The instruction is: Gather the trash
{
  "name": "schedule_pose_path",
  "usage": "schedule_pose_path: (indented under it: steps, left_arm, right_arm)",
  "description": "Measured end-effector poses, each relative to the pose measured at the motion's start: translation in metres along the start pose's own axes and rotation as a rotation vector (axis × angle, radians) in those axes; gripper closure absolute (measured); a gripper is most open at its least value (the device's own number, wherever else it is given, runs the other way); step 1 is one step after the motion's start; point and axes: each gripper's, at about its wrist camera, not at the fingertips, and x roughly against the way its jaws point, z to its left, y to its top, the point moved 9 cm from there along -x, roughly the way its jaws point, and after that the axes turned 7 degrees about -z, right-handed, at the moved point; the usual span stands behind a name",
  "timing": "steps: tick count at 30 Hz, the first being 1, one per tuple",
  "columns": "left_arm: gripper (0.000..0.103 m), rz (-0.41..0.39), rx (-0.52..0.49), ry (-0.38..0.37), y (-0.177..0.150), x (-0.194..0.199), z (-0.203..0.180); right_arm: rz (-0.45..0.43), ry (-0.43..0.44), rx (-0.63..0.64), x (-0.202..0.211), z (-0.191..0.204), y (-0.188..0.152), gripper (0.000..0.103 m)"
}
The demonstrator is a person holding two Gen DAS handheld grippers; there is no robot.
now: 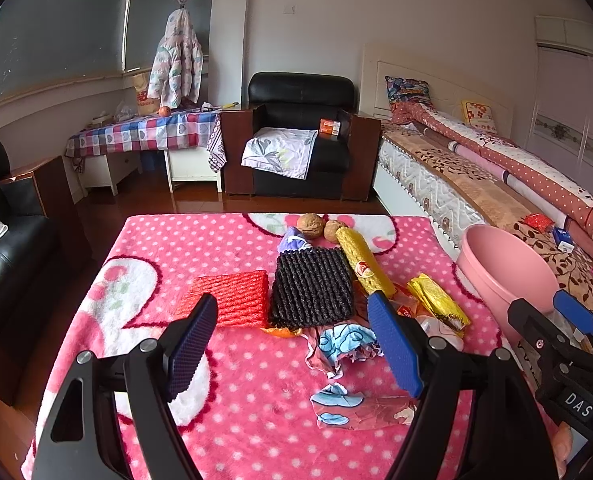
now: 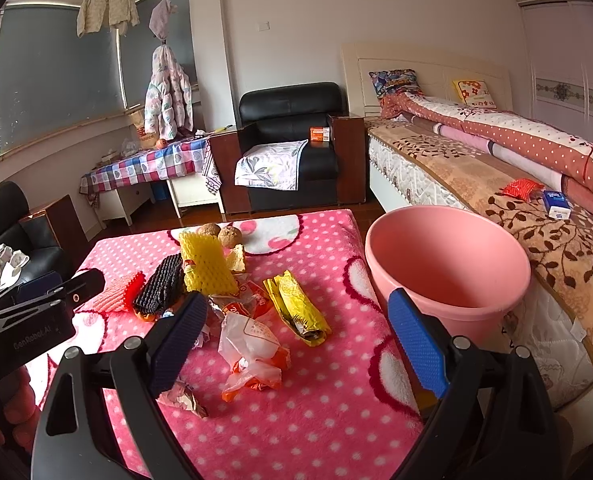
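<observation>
Both jaws apart, empty. Crumpled clear wrapper [image 2: 252, 354] lies just ahead between right gripper [image 2: 296, 344] jaws: light, soft, crinkly; pinch the bunched middle.

Near edge: bare pink blanket [image 1: 256, 420] in front of both grippers, open for approach.
Centre: red foam net [image 1: 232, 298], black foam net [image 1: 312, 286] and yellow foam net [image 1: 362, 260] lie side by side, blocking a low pass.
Right: pink basin [image 2: 448, 264] stands at the blanket's edge against the bed [image 2: 476, 184]; its mouth is open from above.
Far edge: two walnuts [image 1: 310, 225].
</observation>
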Motion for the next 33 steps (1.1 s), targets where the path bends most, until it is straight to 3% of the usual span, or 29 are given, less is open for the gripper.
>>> schedule_pose_path:
  steps: [33]
  left_arm:
    - [0.027, -0.004, -0.004, 0.000, 0.0005, 0.0041, -0.0019]
  right_arm:
    - [0.004, 0.001, 0.003, 0.0004, 0.0016, -0.0028, 0.011]
